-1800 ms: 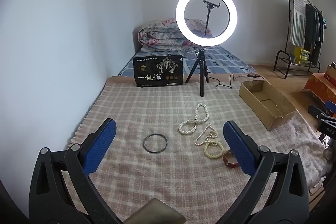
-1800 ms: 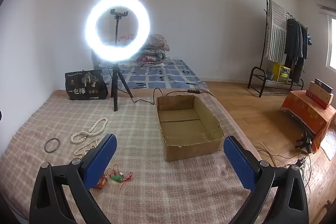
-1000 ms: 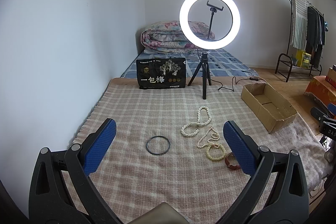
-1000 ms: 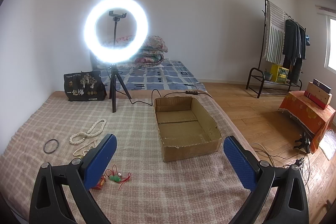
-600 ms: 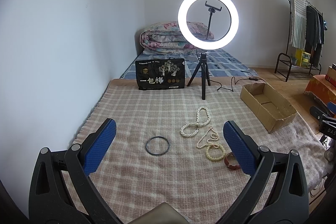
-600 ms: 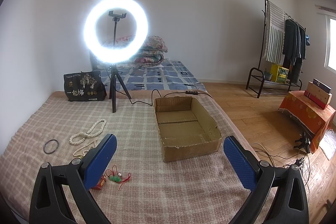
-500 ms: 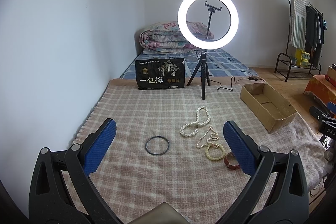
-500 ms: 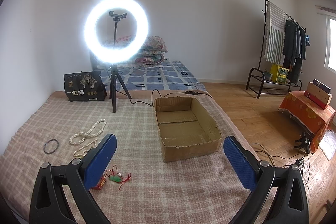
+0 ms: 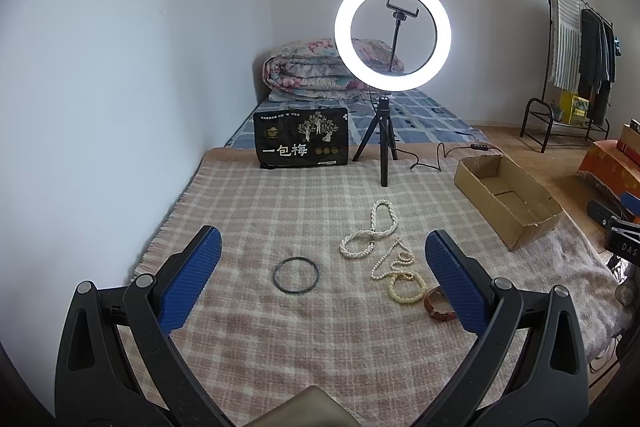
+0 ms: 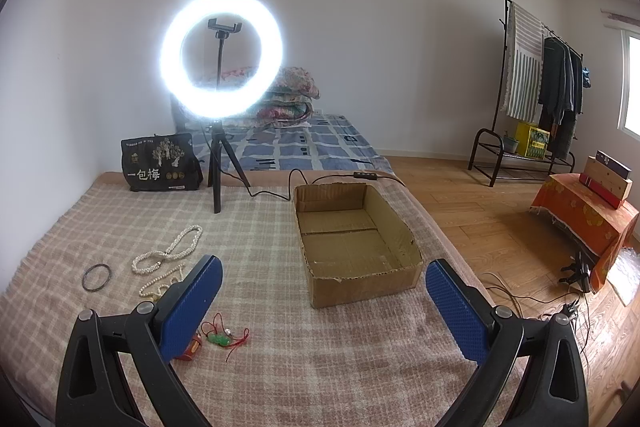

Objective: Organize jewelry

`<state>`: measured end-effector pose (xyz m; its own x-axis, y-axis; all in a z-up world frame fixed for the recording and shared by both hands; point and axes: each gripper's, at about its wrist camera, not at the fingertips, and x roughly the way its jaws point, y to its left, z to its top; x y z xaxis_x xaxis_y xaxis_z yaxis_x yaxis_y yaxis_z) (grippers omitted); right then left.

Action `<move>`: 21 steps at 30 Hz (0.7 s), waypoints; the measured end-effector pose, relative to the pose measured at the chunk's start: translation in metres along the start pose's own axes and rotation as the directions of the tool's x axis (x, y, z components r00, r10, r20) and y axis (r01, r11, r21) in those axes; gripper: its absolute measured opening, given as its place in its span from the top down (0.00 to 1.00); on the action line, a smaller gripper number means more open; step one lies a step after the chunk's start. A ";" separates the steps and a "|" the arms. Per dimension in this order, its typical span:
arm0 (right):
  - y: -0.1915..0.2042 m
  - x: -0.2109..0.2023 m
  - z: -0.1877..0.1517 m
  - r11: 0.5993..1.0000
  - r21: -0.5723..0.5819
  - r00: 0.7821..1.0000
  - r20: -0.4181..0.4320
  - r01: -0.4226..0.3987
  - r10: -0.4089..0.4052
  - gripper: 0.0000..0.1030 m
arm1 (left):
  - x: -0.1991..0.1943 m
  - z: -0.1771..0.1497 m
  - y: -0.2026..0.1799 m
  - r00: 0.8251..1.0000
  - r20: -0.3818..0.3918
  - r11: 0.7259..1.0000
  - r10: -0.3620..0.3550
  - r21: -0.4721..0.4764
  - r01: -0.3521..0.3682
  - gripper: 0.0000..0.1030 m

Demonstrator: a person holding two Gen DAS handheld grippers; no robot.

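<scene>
On the checked blanket (image 9: 256,211) lie a dark bangle (image 9: 296,275), a white pearl necklace (image 9: 370,230), a cream bead necklace (image 9: 400,275) and a brown bracelet (image 9: 438,305), partly behind a pad. My left gripper (image 9: 320,263) hovers open above and short of them, holding nothing. In the right wrist view the bangle (image 10: 96,277) and the pearl necklace (image 10: 168,251) lie at left, and a red-and-green corded charm (image 10: 220,337) lies near the left pad. My right gripper (image 10: 322,291) is open and holds nothing, in front of the cardboard box (image 10: 362,285), which has nothing inside.
A lit ring light on a tripod (image 9: 386,147) stands at the blanket's far side, its cable (image 10: 272,191) running towards the box. A black printed bag (image 9: 301,143) stands beside it. The bed's right edge drops to a wooden floor (image 10: 480,211) with a clothes rack (image 10: 536,99).
The left wrist view drifted slightly, tilting up and then back a little to the left. The right wrist view holds nearly still. The jewelry has not moved and both grippers stay open.
</scene>
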<state>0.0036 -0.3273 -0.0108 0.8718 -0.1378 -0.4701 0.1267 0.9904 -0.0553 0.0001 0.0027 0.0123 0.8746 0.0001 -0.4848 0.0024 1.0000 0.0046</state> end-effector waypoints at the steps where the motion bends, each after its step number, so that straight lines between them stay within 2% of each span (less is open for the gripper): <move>1: 0.000 0.000 0.000 1.000 0.001 1.000 -0.002 -0.001 0.001 0.00 | 0.000 0.000 0.000 1.000 0.000 1.000 0.000 0.000 0.000 0.00; 21: 0.002 0.002 -0.002 1.000 0.001 1.000 -0.008 -0.005 0.005 0.00 | 0.002 -0.004 -0.002 1.000 0.000 1.000 -0.001 0.002 0.001 0.00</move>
<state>0.0052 -0.3261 -0.0134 0.8688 -0.1331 -0.4769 0.1232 0.9910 -0.0522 -0.0004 0.0007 0.0082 0.8744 -0.0004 -0.4852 0.0040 1.0000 0.0064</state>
